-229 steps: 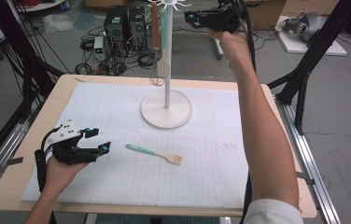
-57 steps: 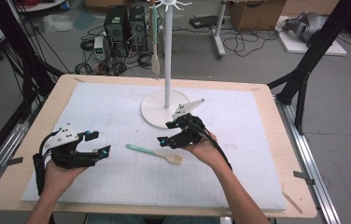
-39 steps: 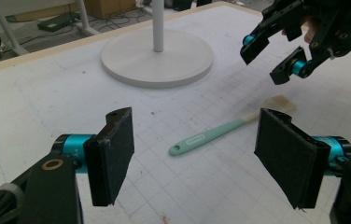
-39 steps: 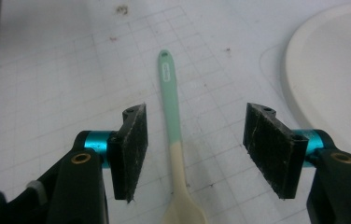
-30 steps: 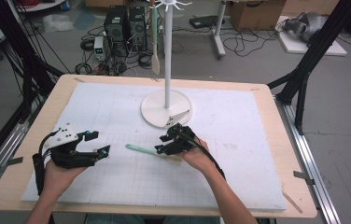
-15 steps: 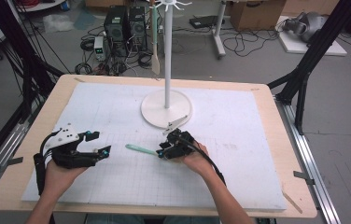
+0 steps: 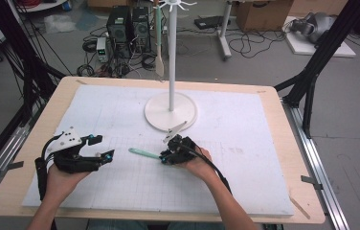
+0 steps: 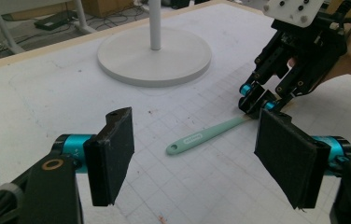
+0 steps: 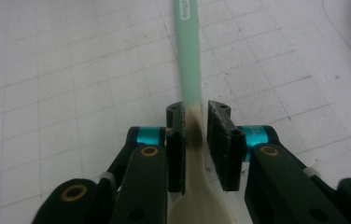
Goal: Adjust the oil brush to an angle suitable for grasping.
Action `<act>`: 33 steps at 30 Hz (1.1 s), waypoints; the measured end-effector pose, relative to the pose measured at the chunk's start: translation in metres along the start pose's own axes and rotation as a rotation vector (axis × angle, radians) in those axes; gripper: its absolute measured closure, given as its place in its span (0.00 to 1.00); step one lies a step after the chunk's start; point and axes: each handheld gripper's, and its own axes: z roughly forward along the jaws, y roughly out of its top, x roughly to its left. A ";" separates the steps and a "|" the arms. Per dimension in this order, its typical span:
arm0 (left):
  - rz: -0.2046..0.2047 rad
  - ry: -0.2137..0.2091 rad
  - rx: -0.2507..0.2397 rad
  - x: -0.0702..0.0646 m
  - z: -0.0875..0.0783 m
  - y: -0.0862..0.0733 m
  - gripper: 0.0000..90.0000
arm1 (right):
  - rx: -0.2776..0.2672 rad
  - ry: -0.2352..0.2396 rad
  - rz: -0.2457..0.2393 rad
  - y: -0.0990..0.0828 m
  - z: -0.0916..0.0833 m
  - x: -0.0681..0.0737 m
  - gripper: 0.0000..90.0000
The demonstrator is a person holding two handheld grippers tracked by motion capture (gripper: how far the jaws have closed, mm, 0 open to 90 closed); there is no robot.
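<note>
Right hand-held gripper point(image 9: 196, 140) lowered over a mint-handled spatula point(image 9: 188, 56) lying flat on the gridded surface point(image 7: 245, 182) near a white stand base point(image 7: 171, 111), jaws just closing around its neck, narrow gap remaining, left hand-held gripper point(image 8: 201, 154) resting wide apart, empty

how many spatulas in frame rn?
2. One green-handled spatula lies on the white mat, its neck between the jaws of the right hand-held gripper. One wooden spatula hangs from the rack behind. No others visible.

Mint-handled spatula point(image 9: 188, 56), flat on mat
</note>
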 end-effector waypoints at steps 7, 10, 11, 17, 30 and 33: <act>-0.003 -0.009 -0.004 0.000 0.000 0.000 0.31 | 0.015 -0.011 -0.029 0.001 0.002 0.003 0.90; -0.003 -0.007 -0.002 0.000 0.001 -0.001 0.31 | 0.018 -0.014 -0.052 0.001 0.002 0.002 0.91; -0.003 -0.007 -0.002 0.000 0.001 -0.001 0.31 | 0.014 -0.013 -0.053 0.001 0.002 0.002 0.91; -0.004 -0.005 -0.006 0.001 -0.001 0.000 0.31 | 0.005 -0.002 -0.046 0.001 0.000 0.001 0.92; -0.007 -0.003 -0.008 0.002 -0.001 -0.001 0.32 | -0.035 0.031 -0.029 0.002 -0.007 0.002 0.92; -0.007 -0.003 -0.009 0.002 -0.001 0.000 0.32 | -0.046 0.026 -0.032 0.002 -0.010 0.002 0.92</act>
